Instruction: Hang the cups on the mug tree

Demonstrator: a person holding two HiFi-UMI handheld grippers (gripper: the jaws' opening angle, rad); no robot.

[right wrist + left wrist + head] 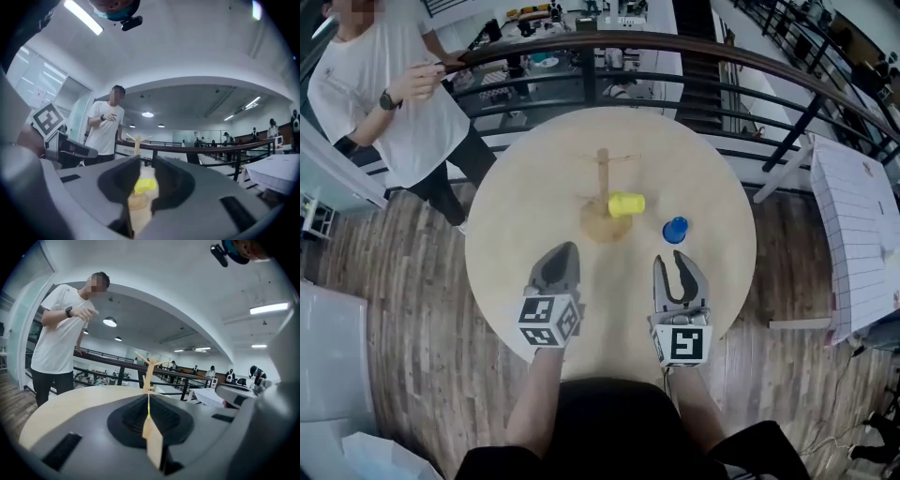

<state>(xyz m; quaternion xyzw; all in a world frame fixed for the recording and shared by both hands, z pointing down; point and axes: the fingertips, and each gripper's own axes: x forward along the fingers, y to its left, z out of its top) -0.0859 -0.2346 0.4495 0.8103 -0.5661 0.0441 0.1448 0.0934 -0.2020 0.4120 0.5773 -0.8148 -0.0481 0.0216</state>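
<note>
Head view, nearest first: the left tongs (569, 247) rest low over the near-left part of the round counter (511, 246), jaws brought together. In the left gripper view only a thin slit shows between them, with nothing clamped. Just right of them, the right tongs (669, 259) point toward the far side with their jaws standing apart. The right gripper view shows that gap empty, the counter and the things beyond it visible through the opening. Both tongs are well short of the cups. Farther on, a blue cup (675, 229) sits on the counter, to the right of the mug tree (602, 187) and apart from its round base. A yellow cup (626, 203) lies on its side against the right of the tree's post, just above the base. Whether it hangs from a low peg or leans on the base I cannot tell. The tree stands upright near the counter's middle, its upper pegs bare. Beyond the counter's far-left edge a person in a white shirt (389, 98) stands by a dark curved railing (694, 47). At the far right a white gridded board (858, 234) leans near the rail.
</note>
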